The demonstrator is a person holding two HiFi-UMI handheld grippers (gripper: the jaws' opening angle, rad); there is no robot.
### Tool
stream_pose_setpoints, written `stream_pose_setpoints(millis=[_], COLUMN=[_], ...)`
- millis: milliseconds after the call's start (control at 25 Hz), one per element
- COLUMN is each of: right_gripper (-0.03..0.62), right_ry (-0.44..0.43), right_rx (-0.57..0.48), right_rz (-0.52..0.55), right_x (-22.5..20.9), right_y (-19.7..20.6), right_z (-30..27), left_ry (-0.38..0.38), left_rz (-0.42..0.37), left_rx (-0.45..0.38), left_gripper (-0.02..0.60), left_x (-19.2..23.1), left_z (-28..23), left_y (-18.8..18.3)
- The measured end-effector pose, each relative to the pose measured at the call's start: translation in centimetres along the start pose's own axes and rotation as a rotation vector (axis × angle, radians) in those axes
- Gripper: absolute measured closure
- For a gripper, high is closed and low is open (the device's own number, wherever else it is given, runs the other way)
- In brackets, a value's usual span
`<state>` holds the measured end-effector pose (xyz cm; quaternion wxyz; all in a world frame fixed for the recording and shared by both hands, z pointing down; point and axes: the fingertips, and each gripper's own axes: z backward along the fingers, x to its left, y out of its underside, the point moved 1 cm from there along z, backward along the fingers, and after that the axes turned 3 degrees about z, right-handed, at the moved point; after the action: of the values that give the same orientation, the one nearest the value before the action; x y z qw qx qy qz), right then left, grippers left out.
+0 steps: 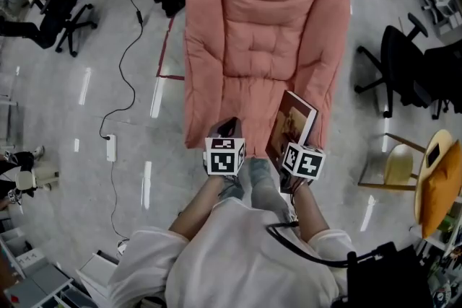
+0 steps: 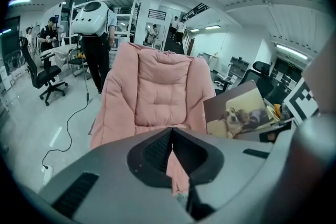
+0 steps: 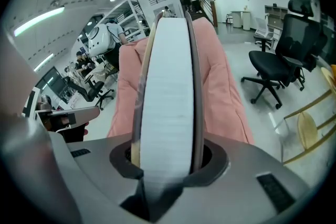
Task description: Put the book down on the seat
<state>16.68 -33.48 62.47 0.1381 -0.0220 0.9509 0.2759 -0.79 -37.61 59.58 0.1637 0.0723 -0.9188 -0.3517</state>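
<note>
The right gripper point(image 3: 167, 157) is clamped on the lower end of a hardcover book point(image 3: 167, 92). The jaws press on both covers, and the white page edge faces the camera. The book stands on edge. Its long axis runs from the gripper towards the backrest of the pink armchair point(image 1: 253, 47).

In the head view the book point(image 1: 292, 125) is over the front of the armchair seat point(image 1: 238, 104), close to the armrest on the person's right.

The left gripper point(image 2: 170, 149) is nearer the seat centre. Its jaws are together with nothing between them.

**Not determinable:**
- The gripper cube hides the held end of the book.
- No view shows whether the book touches the cushion.
</note>
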Motion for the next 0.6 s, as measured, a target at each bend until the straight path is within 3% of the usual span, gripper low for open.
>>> stream_pose_setpoints(millis=[360,600], right_gripper=[0.441,0.441], right_ry=[-0.039,-0.111], right_rx=[0.117,0.207], right_rz=[-0.037,-0.033], right_x=[-1.6,-1.4], right_y=[0.4,1.1], right_z=[-8.0,-14.5], left_ry=[-0.016,-0.015], left_rz=[0.052,0.077], left_rx=[0.089,0.128], left_gripper=[0.572,0.572], left_x=[2.8,4.2], left_z=[-6.0,-10.8], left_y=[3.2,5.2])
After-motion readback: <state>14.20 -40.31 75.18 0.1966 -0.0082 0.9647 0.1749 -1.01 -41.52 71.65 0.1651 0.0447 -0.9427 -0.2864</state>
